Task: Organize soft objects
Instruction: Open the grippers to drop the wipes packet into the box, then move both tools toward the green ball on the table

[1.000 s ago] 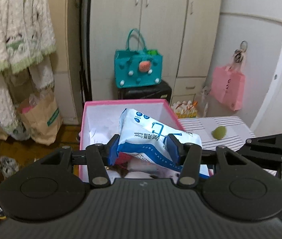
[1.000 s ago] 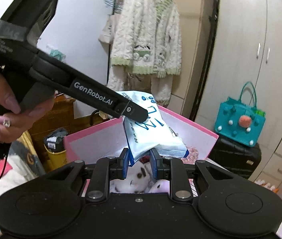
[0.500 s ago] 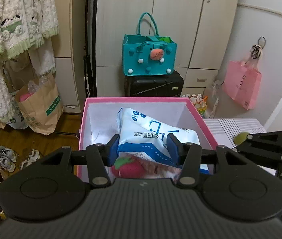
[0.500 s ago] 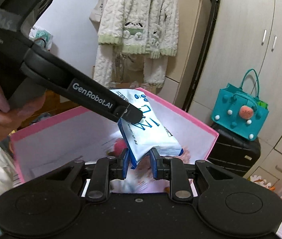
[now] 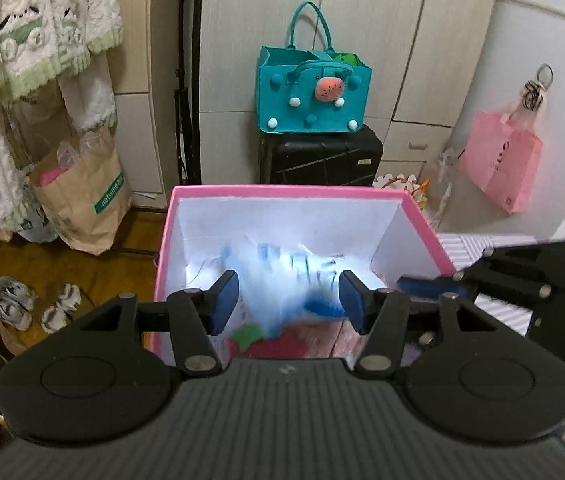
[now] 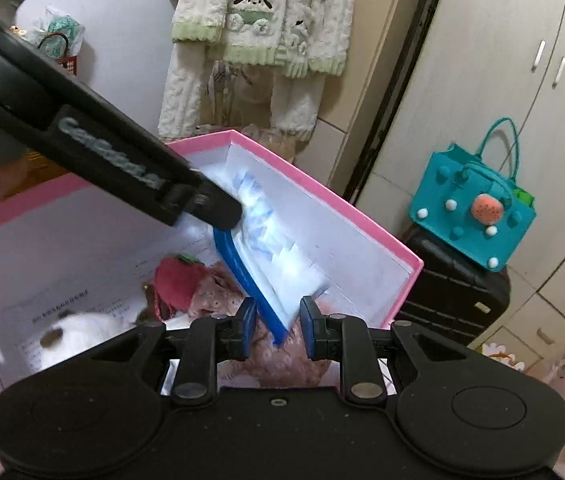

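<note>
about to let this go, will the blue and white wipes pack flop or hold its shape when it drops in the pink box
The wipes pack looks like a soft film pouch, so it should sag rather than stay rigid. Its glossy wrap may slide easily off the pads. Plush toys, such as the red strawberry plush, line the pink box, so it should land softly and probably lean.
</note>
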